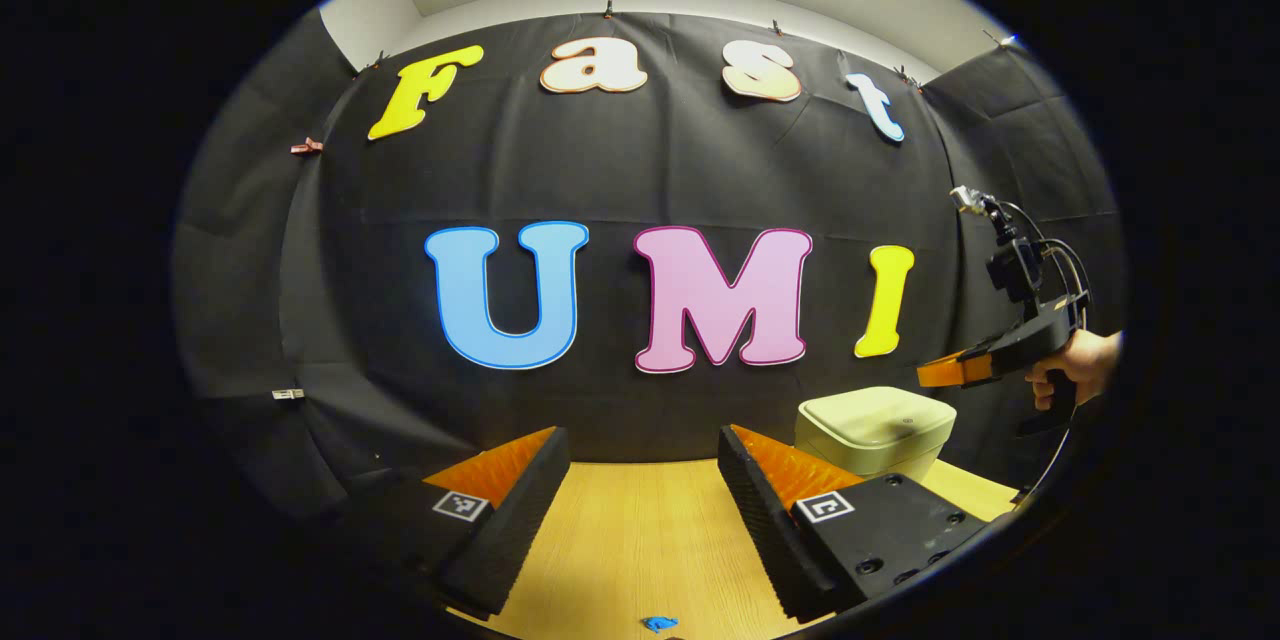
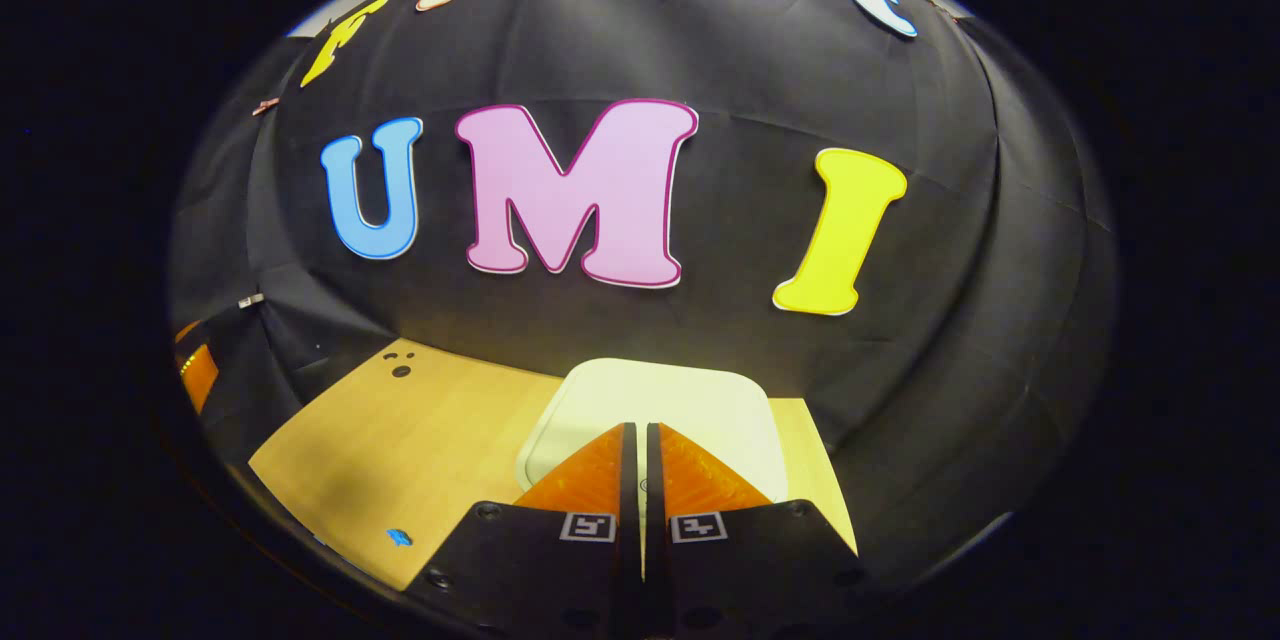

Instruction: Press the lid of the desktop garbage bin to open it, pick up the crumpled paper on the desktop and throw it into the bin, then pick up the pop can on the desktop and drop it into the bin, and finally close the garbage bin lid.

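Note:
The pale desktop garbage bin (image 1: pixel 876 428) stands with its lid down at the right back of the wooden table. In the left gripper view my left gripper (image 1: pixel 643 480) is open low over the table, nothing between its fingers. The right gripper (image 1: pixel 945 372), held by a hand, hovers just above and to the right of the bin. In the right gripper view my right gripper (image 2: pixel 640 435) is shut, its fingers together right over the bin's lid (image 2: pixel 660 400), with nothing held.
The wooden table (image 2: pixel 420 440) stretches left of the bin, with a small blue scrap (image 2: pixel 399 537) near its front edge, also visible as the blue scrap (image 1: pixel 658 624). The black cloth wall rises close behind the bin.

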`<state>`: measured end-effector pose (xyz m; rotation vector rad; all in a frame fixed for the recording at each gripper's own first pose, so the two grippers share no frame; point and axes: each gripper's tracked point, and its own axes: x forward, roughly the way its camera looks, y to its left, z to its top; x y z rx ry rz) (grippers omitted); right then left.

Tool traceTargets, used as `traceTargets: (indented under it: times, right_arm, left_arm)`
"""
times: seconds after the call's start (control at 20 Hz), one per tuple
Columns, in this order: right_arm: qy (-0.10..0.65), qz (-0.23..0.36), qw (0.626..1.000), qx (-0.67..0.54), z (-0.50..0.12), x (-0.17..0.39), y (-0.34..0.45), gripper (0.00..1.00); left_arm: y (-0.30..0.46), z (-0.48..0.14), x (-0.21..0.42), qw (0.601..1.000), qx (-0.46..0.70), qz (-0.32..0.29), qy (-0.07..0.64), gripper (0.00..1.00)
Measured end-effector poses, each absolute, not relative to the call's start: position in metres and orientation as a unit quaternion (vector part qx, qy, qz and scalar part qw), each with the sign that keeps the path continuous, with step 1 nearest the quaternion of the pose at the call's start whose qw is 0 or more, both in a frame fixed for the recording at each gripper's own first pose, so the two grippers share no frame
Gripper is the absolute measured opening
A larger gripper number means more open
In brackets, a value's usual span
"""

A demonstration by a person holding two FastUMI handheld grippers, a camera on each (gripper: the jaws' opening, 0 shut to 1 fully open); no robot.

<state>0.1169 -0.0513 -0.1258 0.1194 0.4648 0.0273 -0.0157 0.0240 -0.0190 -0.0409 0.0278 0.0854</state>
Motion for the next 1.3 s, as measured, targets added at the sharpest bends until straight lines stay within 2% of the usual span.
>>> traceTargets:
  times: [0.15, 0.25, 0.3, 0.45, 0.6, 0.65, 0.7, 0.85, 0.9, 0.95, 1.3]
  right_arm:
    - [0.245, 0.008, 0.968, 0.058, -0.144, 0.123, -0.052, 0.03]
    - [0.256, 0.005, 0.965, 0.058, -0.155, 0.126, -0.053, 0.06]
    - [0.260, 0.004, 0.963, 0.063, -0.159, 0.126, -0.052, 0.03]
    - [0.278, 0.012, 0.957, 0.087, -0.172, 0.124, -0.047, 0.07]
    - [0.290, 0.008, 0.953, 0.092, -0.183, 0.123, -0.049, 0.05]
    - [0.293, 0.009, 0.952, 0.092, -0.186, 0.121, -0.049, 0.08]
    - [0.294, 0.012, 0.951, 0.092, -0.187, 0.120, -0.048, 0.05]
    - [0.289, 0.015, 0.952, 0.098, -0.188, 0.120, -0.050, 0.05]
    - [0.289, 0.014, 0.952, 0.103, -0.189, 0.121, -0.050, 0.08]
    - [0.287, 0.013, 0.952, 0.109, -0.190, 0.121, -0.052, 0.05]
    - [0.290, 0.008, 0.951, 0.106, -0.191, 0.121, -0.051, 0.06]
  left_arm:
    - [0.026, -0.019, -0.015, 0.999, -0.019, 0.045, 0.014, 0.96]
    - [0.026, -0.020, -0.016, 0.999, -0.019, 0.044, 0.014, 0.96]
    - [0.026, -0.020, -0.016, 0.999, -0.019, 0.043, 0.013, 0.96]
    - [0.026, -0.019, -0.015, 0.999, -0.016, 0.043, 0.014, 0.96]
    - [0.025, -0.019, -0.015, 0.999, -0.010, 0.041, 0.016, 0.96]
    - [0.025, -0.018, -0.014, 0.999, -0.009, 0.040, 0.014, 0.96]
    - [0.024, -0.018, -0.015, 0.999, -0.008, 0.038, 0.014, 0.96]
    - [0.021, -0.020, -0.014, 0.999, -0.006, 0.036, 0.017, 0.96]
    - [0.021, -0.021, -0.015, 0.999, -0.006, 0.035, 0.018, 0.96]
    - [0.021, -0.021, -0.015, 0.999, -0.006, 0.035, 0.020, 0.96]
    - [0.021, -0.023, -0.016, 0.999, -0.009, 0.040, 0.024, 0.96]
